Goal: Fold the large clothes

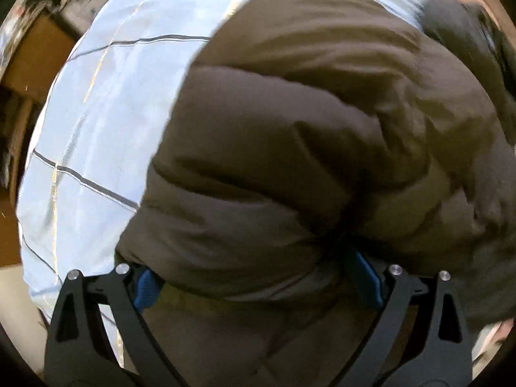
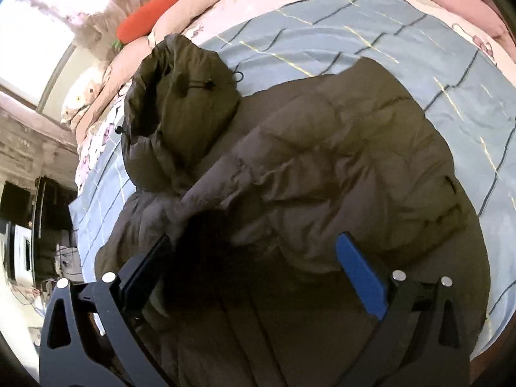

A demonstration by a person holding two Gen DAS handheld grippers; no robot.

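An olive-brown puffer jacket [image 2: 322,167] is spread over a blue checked sheet [image 2: 354,38] on a bed, its hood [image 2: 180,103] turned toward the far left near an orange pillow [image 2: 151,13]. The left gripper [image 1: 261,277] is pressed into the padding with jaws wide, nothing pinched. The right gripper [image 2: 254,248] is held above the jacket, jaws wide and empty

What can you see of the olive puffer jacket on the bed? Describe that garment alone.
The olive puffer jacket is a quilted, padded coat of slightly shiny fabric. It lies crumpled on a blue checked sheet, sleeves folded across the body. Its hood, with black drawcords and toggles, points toward the pillows. The open right gripper hangs above its lower part. The left gripper, jaws wide, straddles a puffy fold.
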